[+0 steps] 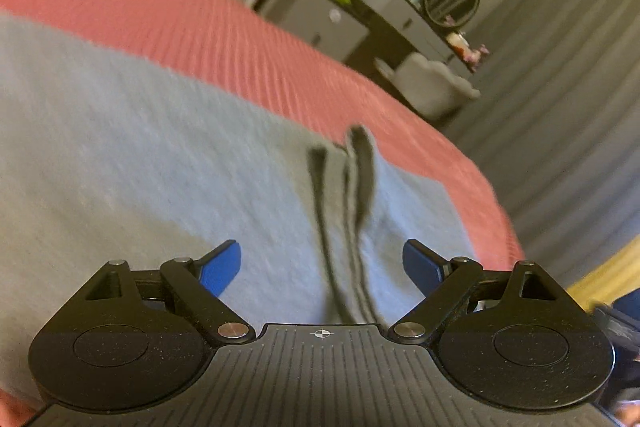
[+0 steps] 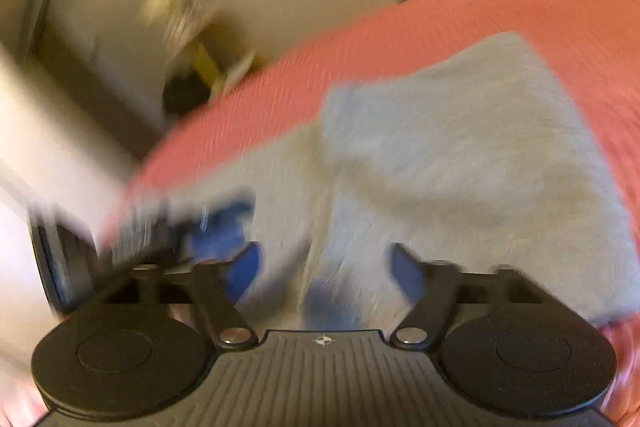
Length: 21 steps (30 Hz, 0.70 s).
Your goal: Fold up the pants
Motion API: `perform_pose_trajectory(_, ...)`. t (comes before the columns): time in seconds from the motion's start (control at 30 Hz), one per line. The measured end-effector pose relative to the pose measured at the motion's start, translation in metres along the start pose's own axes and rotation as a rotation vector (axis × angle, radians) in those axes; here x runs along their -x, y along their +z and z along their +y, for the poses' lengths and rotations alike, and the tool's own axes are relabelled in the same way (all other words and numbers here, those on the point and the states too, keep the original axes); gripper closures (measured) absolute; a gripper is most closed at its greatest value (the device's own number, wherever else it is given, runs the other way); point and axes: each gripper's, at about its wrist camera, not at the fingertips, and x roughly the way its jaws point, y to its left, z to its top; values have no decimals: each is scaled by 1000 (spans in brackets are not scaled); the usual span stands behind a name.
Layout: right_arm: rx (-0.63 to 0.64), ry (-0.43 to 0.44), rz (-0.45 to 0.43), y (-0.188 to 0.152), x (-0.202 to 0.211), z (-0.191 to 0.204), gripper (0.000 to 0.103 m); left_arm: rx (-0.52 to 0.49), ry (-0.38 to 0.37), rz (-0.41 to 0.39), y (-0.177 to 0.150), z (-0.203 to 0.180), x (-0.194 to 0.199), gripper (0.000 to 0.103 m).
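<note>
My left fingers [image 1: 322, 265] stand wide with nothing between them, low over the grey pants [image 1: 132, 131], whose dark drawstring [image 1: 352, 187] runs straight ahead along my line. My right fingers [image 2: 324, 271] gape too, pads clear of the cloth; the folded bulk lies ahead and right of them. The blur hides its edges. Beyond is the red bed cover [image 1: 208, 27], then a cluttered dresser [image 1: 360, 15].

Your grey sweatpants [image 2: 472, 155] lie folded flat on the pink bedspread [image 2: 520, 7], dark drawstring [image 1: 352, 195] trailing across them.
</note>
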Motion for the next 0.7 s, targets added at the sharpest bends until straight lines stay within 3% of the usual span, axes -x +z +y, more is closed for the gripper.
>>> perform_pose_trajectory(0.1,-156,-199,-43,1,5,-27,25,13,-59,71,-3,-2,-16,17)
perform_pose_trajectory(0.13,-247,-198,-46,-1,7,-40,25,14,-78,97,-4,-4,-21,17)
perform_pose_trajectory(0.27,-427,-72,-148,-5,24,-62,21,66,-110,167,-2,-11,-46,22)
perform_pose_trajectory(0.33,-449,-36,-156,-8,25,-66,17,82,-109,193,-3,-14,-59,24)
perform_pose_trajectory(0.43,-456,-9,-155,-9,28,-68,14,83,-81,210,-4,-20,-80,37)
perform_pose_trajectory(0.47,-451,0,-154,-11,29,-69,12,99,-79,212,-3,-21,-86,52)
perform_pose_trajectory(0.5,-446,7,-153,-16,30,-70,11,117,-69,220,-3,-20,-90,77)
perform_pose_trajectory(0.53,-446,15,-152,-17,31,-70,11,148,-54,239,-2,-19,-95,85)
perform_pose_trajectory(0.6,-447,28,-153,-18,25,-73,11,197,-49,248,-1,-15,-99,85)
perform_pose_trajectory(0.7,-438,21,-158,-19,21,-71,12,120,-25,237,2,-22,-87,87)
